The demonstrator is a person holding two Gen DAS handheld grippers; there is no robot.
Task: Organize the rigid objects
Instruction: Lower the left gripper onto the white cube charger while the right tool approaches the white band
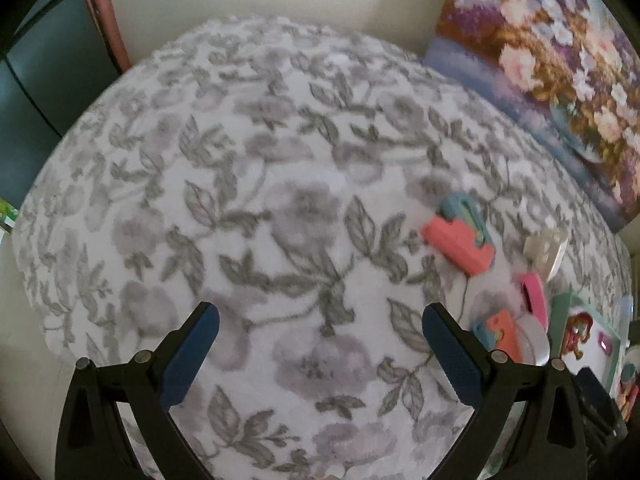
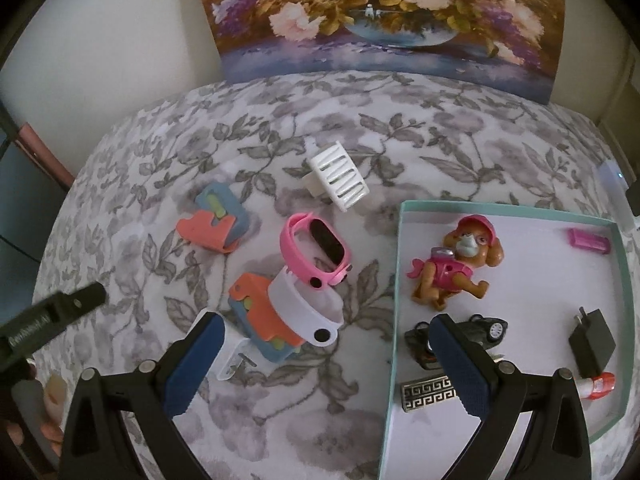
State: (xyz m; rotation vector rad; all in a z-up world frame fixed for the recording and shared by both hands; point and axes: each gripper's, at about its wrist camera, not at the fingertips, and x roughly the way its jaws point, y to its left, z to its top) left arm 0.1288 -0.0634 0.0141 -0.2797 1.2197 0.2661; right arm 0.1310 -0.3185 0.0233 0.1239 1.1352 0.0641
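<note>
1. My left gripper (image 1: 320,354) is spread wide with nothing between its blue ribbed pads, hovering over the soft floral bedspread (image 1: 248,168), a plush grey-and-white leaf print that fills its view

2. My right gripper (image 2: 326,360) is likewise released and grasps nothing; in its view one finger lies across the left edge of the shallow mint-walled box (image 2: 618,240), in front of the black toy car (image 2: 486,330)

3. Loose on the fabric at centre frame: a glossy pink smartwatch (image 2: 316,250) with a rounded black screen, its strap touching a white watch band (image 2: 306,312) that lies over an orange-and-blue foam puzzle block (image 2: 256,312)

4. A second orange-and-blue block (image 2: 216,224) sits apart at centre left, and a white slatted plastic basket (image 2: 340,172) lies tipped above the watch

5. Inside the box, right side of the frame: a hard plastic pup figure (image 2: 456,268) in pink on its back, a small magenta bar (image 2: 588,240), a matte black charger (image 2: 592,342) with prongs up, a Greek-key patterned rectangle (image 2: 424,394), and a red-and-white striped piece (image 2: 600,384) at the lower edge

6. A floral painting (image 2: 380,12) leans against the wall at the top; the other gripper's black tip (image 2: 68,304) juts in at the left edge
</note>
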